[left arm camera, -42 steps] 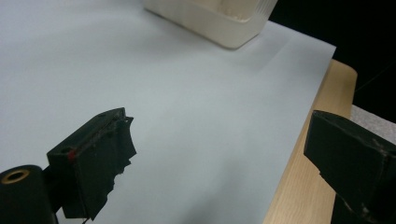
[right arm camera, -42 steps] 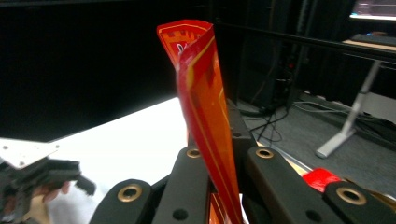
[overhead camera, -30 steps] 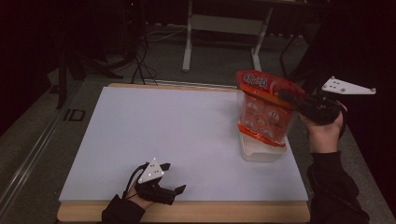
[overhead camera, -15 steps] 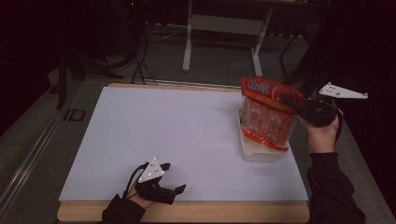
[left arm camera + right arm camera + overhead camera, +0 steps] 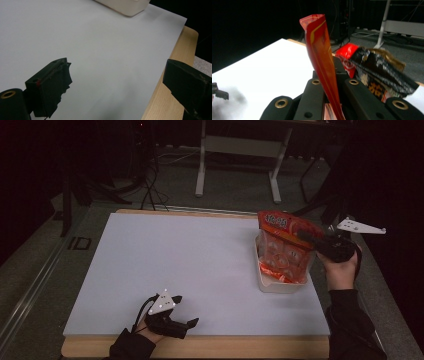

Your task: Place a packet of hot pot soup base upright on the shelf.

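An orange snack bag (image 5: 281, 249) hangs upright with its lower end inside a white tub (image 5: 280, 285) at the table's right side. My right gripper (image 5: 307, 237) is shut on the bag's right edge, near the top. In the right gripper view the bag's pinched edge (image 5: 322, 57) rises between the closed jaws of the right gripper (image 5: 332, 87). A red and black packet (image 5: 374, 71) lies just behind them. My left gripper (image 5: 186, 312) rests at the table's front left edge, open and holding nothing. In its own view the left gripper (image 5: 120, 82) has its jaws far apart over bare sheet.
A white sheet (image 5: 190, 260) covers the wooden table, whose front edge (image 5: 200, 347) shows as a bare strip. The tub's corner (image 5: 125, 6) sits far ahead of the left gripper. Desk legs (image 5: 202, 165) and cables stand on the dark floor beyond the table.
The right hand has sunk with the bag, and the bag's bottom has gone down into the white tub. The left hand has not moved.
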